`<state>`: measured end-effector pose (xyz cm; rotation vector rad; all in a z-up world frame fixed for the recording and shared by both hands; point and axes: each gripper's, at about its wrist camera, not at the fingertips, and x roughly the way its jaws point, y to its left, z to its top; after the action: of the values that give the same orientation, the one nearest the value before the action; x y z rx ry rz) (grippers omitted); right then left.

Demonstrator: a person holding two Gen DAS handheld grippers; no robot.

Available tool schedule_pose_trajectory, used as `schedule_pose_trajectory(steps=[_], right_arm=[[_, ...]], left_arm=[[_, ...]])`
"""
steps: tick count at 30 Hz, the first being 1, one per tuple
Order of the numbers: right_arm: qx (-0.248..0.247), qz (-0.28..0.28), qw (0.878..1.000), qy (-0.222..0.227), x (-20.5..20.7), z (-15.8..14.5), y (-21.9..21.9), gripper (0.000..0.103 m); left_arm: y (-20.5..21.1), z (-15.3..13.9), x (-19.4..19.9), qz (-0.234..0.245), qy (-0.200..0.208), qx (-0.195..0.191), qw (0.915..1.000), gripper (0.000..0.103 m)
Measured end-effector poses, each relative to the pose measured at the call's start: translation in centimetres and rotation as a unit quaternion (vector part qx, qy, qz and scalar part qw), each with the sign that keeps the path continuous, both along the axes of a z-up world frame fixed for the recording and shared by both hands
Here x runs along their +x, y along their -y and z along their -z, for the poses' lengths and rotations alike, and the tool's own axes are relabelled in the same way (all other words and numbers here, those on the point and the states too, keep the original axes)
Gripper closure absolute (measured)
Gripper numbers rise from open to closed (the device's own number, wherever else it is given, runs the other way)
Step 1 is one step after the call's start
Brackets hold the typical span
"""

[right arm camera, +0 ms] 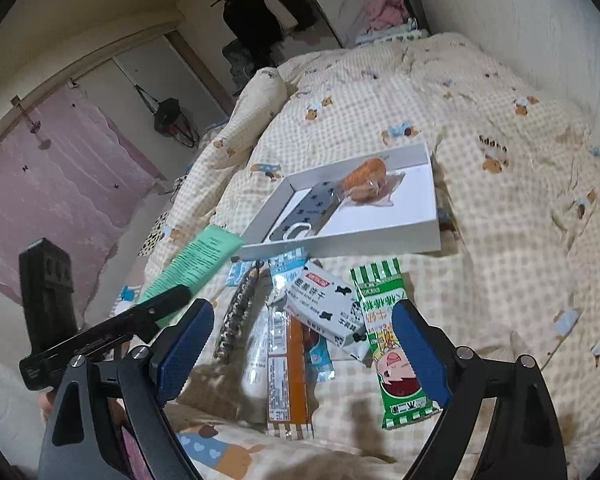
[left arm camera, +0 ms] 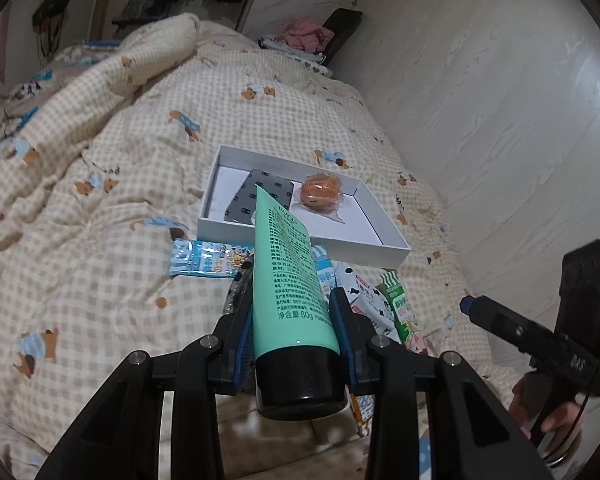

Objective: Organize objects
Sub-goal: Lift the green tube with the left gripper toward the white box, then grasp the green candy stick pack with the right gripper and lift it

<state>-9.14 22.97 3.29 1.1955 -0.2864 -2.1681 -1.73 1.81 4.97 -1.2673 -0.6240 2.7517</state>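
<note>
Pink curtain (right arm camera: pixel 40 184) at left, checked teddy-print quilt (left arm camera: pixel 100 200) — snack packets (right arm camera: pixel 324 312) strewn before white tray (left arm camera: pixel 364 236), left gripper (left arm camera: pixel 296 320) clamped on mint tube (left arm camera: pixel 288 264) raised before the tray, right gripper (right arm camera: pixel 304 344) — jaws apart, pale wall (left arm camera: pixel 480 100) at right

Left gripper (left arm camera: pixel 296 320): pitched downward, both blue pads (left arm camera: pixel 342 332) pressed against the sides of the mint-green tube (left arm camera: pixel 290 280), black cap nearest the wrist, crimped end pointing away.

Right gripper (right arm camera: pixel 302 344): pitched downward, jaws spread wide, nothing between the blue pads (right arm camera: pixel 418 356); it sits right of the tube. A hand (left arm camera: pixel 548 416) grips its handle.
</note>
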Motion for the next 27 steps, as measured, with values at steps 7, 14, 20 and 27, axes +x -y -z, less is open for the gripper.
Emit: schedule_pose_trajectory(steps=[7, 14, 20, 27], right_arm=[[0.043, -0.011, 0.998, -0.037, -0.6, -1.0, -1.0, 0.011], [0.134, -0.049, 0.989, -0.033, -2.5, 1.9, -1.5, 0.011], [0.145, -0.111, 0.983, 0.018, -2.0, 5.0, -1.6, 0.013], [0.188, -0.138, 0.972, 0.041, -1.8, 7.5, -0.7, 0.046]], left_arm=[[-0.9, 0.3, 1.2, 0.011, 0.019, -0.022, 0.9995, 0.064], [-0.6, 1.1, 1.3, 0.004, 0.026, -0.021, 0.9994, 0.064], [0.5, -0.6, 2.2, -0.004, -0.015, -0.048, 0.9987, 0.064], [1.3, -0.9, 1.9, 0.003, -0.022, -0.047, 0.9987, 0.064]])
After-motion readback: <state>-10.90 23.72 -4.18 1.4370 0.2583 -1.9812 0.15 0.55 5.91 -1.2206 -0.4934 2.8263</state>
